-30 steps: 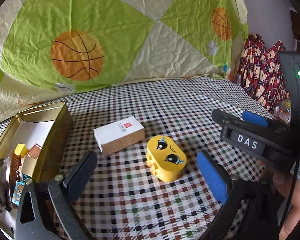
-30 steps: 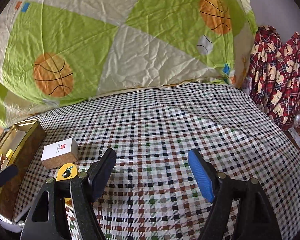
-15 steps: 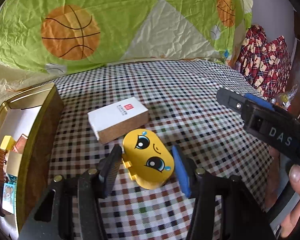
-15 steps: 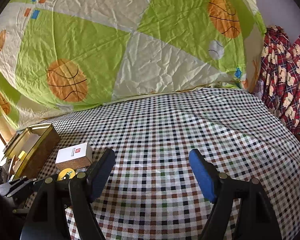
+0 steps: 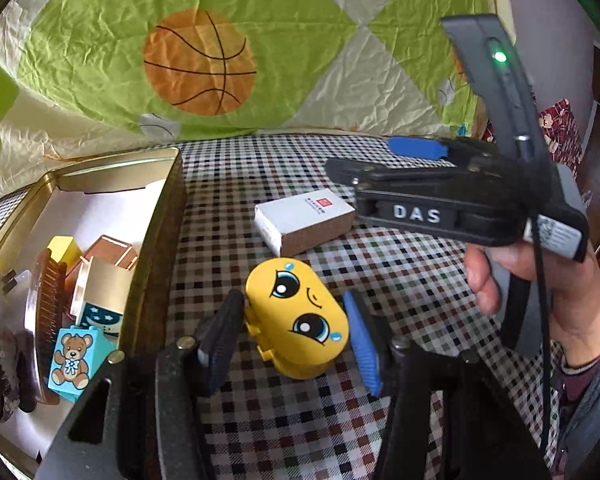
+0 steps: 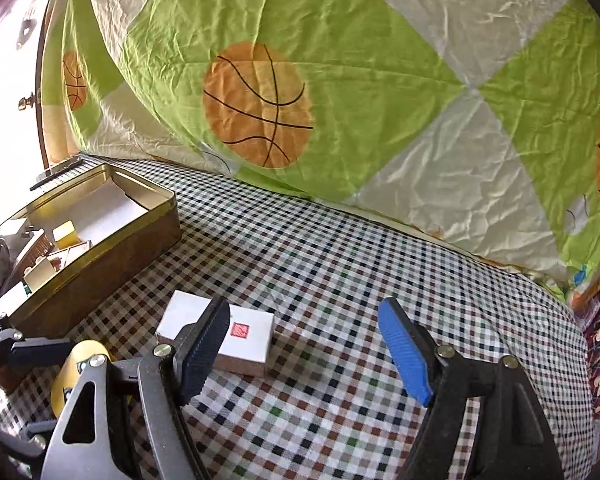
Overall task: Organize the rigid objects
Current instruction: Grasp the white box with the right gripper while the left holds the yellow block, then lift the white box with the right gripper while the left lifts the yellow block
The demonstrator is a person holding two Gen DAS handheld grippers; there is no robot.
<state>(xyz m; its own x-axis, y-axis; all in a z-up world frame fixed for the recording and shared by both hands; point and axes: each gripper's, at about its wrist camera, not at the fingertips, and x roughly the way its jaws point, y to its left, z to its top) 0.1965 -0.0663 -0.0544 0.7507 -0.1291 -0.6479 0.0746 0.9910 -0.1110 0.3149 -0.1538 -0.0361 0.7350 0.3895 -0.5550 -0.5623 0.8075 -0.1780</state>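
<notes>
The left gripper (image 5: 292,336) has its jaws clamped on the yellow face block (image 5: 296,316), just right of the gold tin (image 5: 156,240); lift it clear of the rim before releasing, while the right gripper (image 6: 304,352) hangs open over the white box (image 6: 244,340).

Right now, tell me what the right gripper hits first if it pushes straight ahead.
Probably the white box: it lies just ahead of the open right gripper, partly behind its left finger. Centre line may skim past onto checkered cloth; depth unclear.

One yellow face block (image 5: 298,316), one white box (image 5: 306,218), one gold tin (image 5: 156,240) (several small items inside), two grippers.
</notes>
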